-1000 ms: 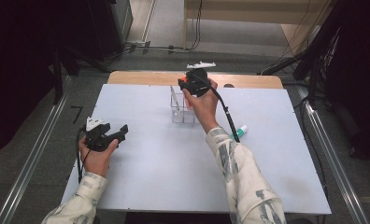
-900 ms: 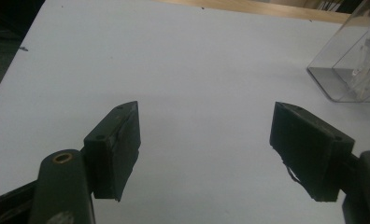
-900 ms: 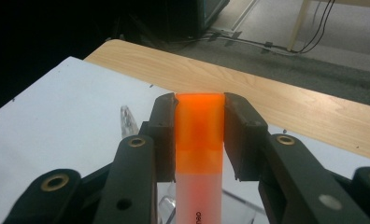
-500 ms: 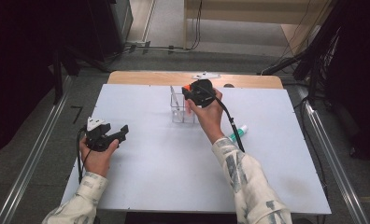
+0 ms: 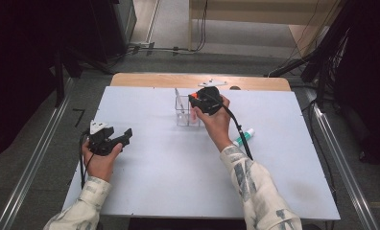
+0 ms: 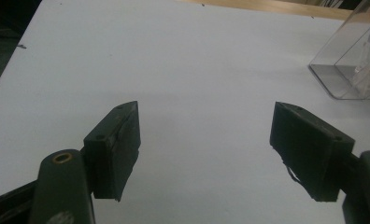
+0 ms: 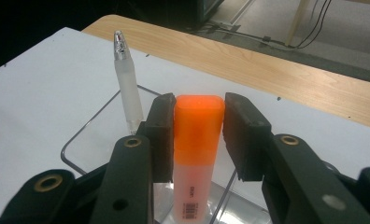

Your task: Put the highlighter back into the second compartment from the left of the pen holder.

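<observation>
Nearest to us in the right gripper view, our right gripper (image 7: 199, 128) brackets an orange highlighter with a translucent orange cap and a paler, frosted lower barrel (image 7: 195, 154). It stands upright between the black jaws, whose left pad touches it while a thin gap shows at the right pad; the jaws have just been opening, so we count the grip as released. A small barcode label sits low on the barrel. The highlighter stands inside a clear plastic box-shaped holder (image 7: 87, 135), and just behind it a frosted white pen with a silvery tip (image 7: 127, 88) also stands upright. Farther off, our left gripper (image 5: 116, 140) hovers unclenched and empty over the matte white table (image 5: 169, 177).
</observation>
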Motion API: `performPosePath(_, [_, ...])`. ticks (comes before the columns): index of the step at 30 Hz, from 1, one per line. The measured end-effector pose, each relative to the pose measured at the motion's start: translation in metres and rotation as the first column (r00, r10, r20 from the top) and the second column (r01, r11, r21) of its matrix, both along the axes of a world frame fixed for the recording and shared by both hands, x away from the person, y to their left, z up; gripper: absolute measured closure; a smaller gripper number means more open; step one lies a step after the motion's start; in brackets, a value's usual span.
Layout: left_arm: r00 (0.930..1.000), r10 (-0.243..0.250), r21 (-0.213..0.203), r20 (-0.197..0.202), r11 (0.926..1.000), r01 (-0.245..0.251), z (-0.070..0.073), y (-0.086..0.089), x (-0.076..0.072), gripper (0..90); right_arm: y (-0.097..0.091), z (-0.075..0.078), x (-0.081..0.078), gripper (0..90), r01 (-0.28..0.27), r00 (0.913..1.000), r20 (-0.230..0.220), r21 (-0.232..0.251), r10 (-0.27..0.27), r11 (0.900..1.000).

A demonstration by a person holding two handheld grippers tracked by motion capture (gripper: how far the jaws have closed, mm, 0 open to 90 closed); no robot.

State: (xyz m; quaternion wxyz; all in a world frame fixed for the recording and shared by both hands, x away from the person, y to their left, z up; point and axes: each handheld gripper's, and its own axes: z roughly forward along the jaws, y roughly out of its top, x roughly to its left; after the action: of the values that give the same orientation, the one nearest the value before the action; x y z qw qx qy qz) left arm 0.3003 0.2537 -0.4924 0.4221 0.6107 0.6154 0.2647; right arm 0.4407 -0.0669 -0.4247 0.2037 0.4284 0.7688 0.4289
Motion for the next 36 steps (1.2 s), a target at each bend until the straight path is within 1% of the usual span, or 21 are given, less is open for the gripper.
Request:
performPosePath(10, [1.0,0.001,0.0,-0.001,1.0,-0.001,0.0,-0.001,0.0,25.1,-0.005,0.0,-0.001,57.0,-0.001,1.0,-0.003,0.013,0.001,0.9999])
performPosePath(15, [1.0,0.0,0.002,-0.002,1.0,0.0,0.0,-0.001,0.0,25.1,-0.007,0.001,-0.004,52.2,0.003,1.0,0.008,0.013,-0.003,0.9999])
performPosePath(20, [1.0,0.0,0.001,0.001,1.0,0.0,0.0,-0.001,0.0,25.1,-0.013,0.004,-0.006,48.0,0.014,0.9998,0.014,0.022,-0.015,0.9997])
performPosePath(27, [1.0,-0.001,0.001,0.001,1.0,0.001,0.0,-0.001,0.0,25.1,-0.024,0.009,-0.011,44.5,0.02,0.9996,0.021,0.036,-0.02,0.9992])
performPosePath(36, [1.0,0.001,0.0,-0.003,1.0,-0.001,-0.001,-0.001,0.001,25.1,-0.038,0.009,-0.017,42.4,0.034,0.9993,0.015,0.042,-0.035,0.9985])
